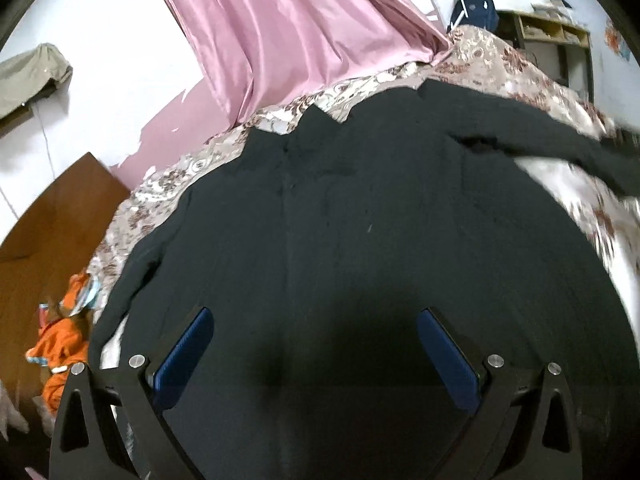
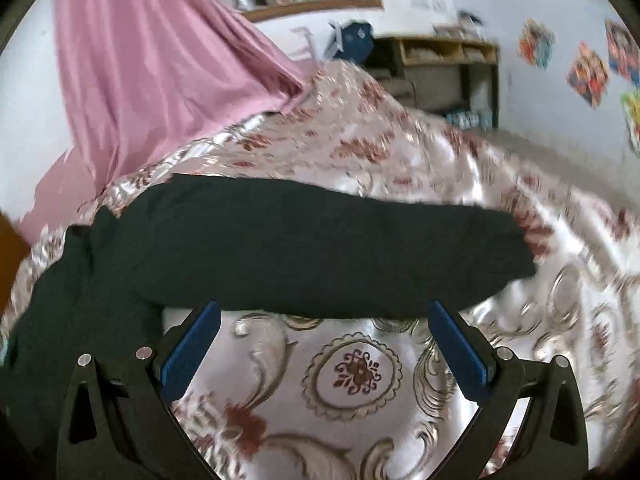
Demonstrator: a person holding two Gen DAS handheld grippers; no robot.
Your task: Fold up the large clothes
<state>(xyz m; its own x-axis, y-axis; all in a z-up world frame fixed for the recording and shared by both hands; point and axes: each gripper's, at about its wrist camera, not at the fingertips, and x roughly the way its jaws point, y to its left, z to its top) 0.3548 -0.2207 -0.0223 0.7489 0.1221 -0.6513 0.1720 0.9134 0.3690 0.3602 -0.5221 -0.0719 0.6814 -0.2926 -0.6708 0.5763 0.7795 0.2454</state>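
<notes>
Garment-folding is standing at an early step, by my judgement: one large black knitted garment (image 1: 360,220) is lying spread flat, seemingly front-up, on one shiny floral-patterned satin bedspread (image 1: 540,80), and no fold is showing across its body yet. Going left to right, the left gripper (image 1: 314,344), with its two blue ribbed pads (image 1: 184,356) spread wide and gripping nothing, is hovering over the lower body of the garment, whose left sleeve is lying close along the body. Further right, the right gripper (image 2: 324,340) is likewise standing with its jaws wide apart and empty, poised over bare bedspread (image 2: 360,372) just short of the long black sleeve (image 2: 320,248), which is stretching sideways away from the body with its cuff pointing right. The next move is probably calling for the right gripper to advance to that sleeve, pinch it near the cuff and carry it across onto the body, while the left gripper is pinning or pinching the hem; the slippery satin may be letting the knit slide. Counting: one garment, two sleeves, two grippers, four pads, one bedspread, one pink curtain (image 1: 288,32) hanging behind.
</notes>
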